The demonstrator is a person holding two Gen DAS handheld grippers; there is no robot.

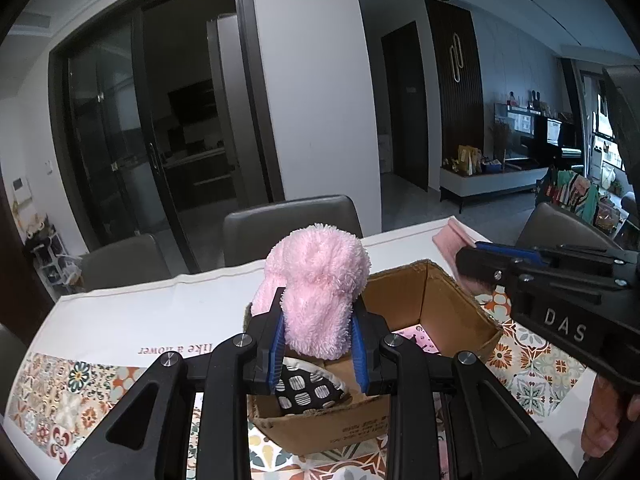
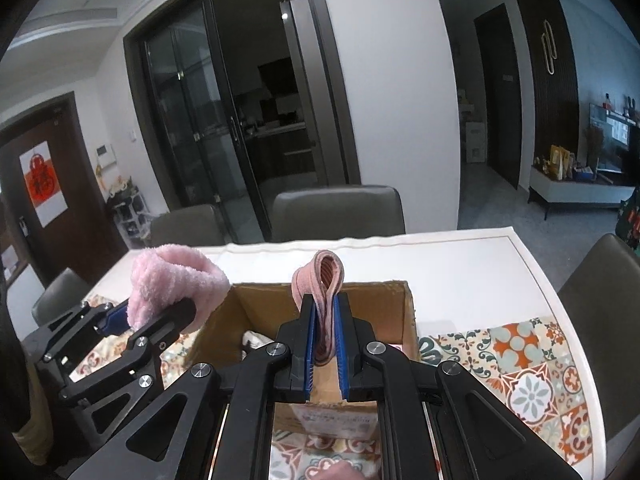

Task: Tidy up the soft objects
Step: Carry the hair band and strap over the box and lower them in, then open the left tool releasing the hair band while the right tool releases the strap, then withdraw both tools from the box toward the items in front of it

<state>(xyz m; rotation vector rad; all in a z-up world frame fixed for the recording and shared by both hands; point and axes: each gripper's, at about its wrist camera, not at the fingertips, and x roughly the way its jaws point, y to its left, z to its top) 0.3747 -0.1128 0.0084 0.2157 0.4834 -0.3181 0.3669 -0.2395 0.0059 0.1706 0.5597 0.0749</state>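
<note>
The left gripper [image 1: 318, 344] is pinching a fluffy pink cloth [image 1: 318, 292] just above the open cardboard box [image 1: 448, 304], ready to drop it inside. Beside it, the right gripper [image 2: 324, 336] is clamping a folded pink ribbed cloth [image 2: 320, 280], holding it over the same box on the bench [image 2: 460, 264].
</note>
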